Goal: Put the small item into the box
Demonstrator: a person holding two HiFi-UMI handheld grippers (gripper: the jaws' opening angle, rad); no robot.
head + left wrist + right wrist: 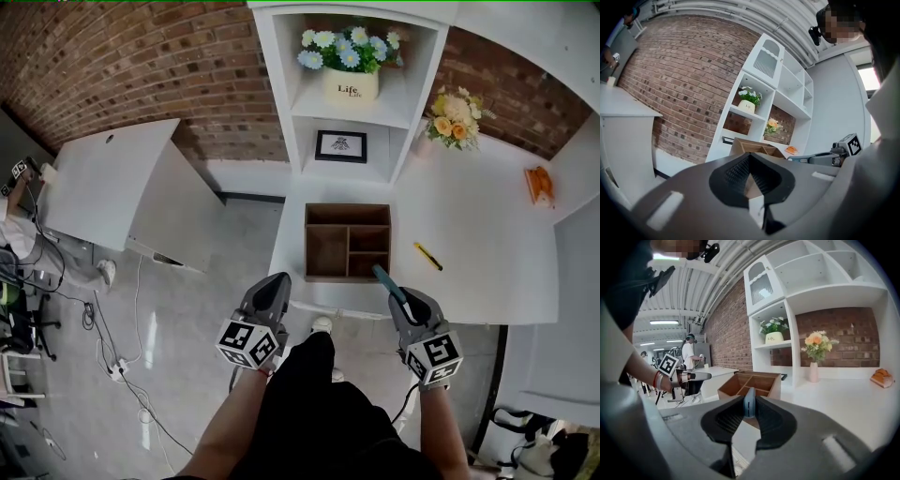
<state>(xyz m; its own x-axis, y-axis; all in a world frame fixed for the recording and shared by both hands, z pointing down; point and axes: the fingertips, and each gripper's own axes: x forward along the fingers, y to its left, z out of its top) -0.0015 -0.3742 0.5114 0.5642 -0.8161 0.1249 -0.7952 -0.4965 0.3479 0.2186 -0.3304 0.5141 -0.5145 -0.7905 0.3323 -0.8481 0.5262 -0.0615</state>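
The wooden box (pixel 348 207) stands at the near left edge of the white worktop (pixel 478 248), its compartments open upward. A yellow pen-like item (pixel 428 256) lies just right of it. An orange object (pixel 539 183) rests far right, and a vase of orange flowers (pixel 454 117) stands at the far side. The shelf behind the box holds a framed picture (pixel 340 145) and, above it, a flower pot (pixel 351 82) that reads "Life". The right tongs (pixel 401 300) are clamped on the small blue item (pixel 749 401), held by the box's near right corner. The left tongs (pixel 279 279) are closed together and empty.
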